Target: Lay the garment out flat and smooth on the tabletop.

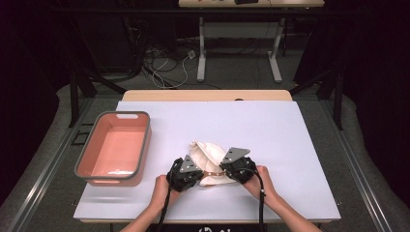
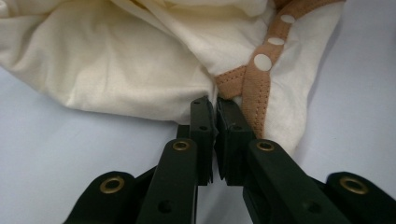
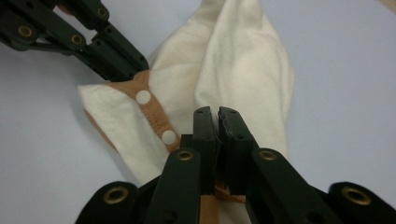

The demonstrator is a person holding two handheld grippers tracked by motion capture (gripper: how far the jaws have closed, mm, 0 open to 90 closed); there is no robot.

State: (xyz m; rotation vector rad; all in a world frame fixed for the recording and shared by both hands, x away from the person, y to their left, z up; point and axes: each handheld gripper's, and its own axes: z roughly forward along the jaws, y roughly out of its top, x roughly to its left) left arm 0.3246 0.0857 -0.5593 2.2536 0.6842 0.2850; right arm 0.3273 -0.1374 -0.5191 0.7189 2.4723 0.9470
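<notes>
A cream cloth garment [image 1: 208, 157] with a tan trim band and white snap buttons lies crumpled on the white table near its front edge. My left gripper [image 1: 193, 170] is shut on the garment's [image 2: 140, 70] edge where the tan trim [image 2: 252, 84] forks. My right gripper [image 1: 227, 169] is shut on the same trim band [image 3: 154, 112] a short way along, with the cloth [image 3: 243, 65] bunched beyond its jaws. The left gripper [image 3: 135, 70] also shows at the upper left of the right gripper view, pinching the trim. A short span of trim stretches between the two grippers.
A pink bin with a grey rim [image 1: 145, 140] stands on the left side of the table; a pale patch shows on its floor. The white table top [image 1: 270, 125] stretches behind and to the right of the garment. A person's hands [image 1: 263, 186] hold the grippers at the front edge.
</notes>
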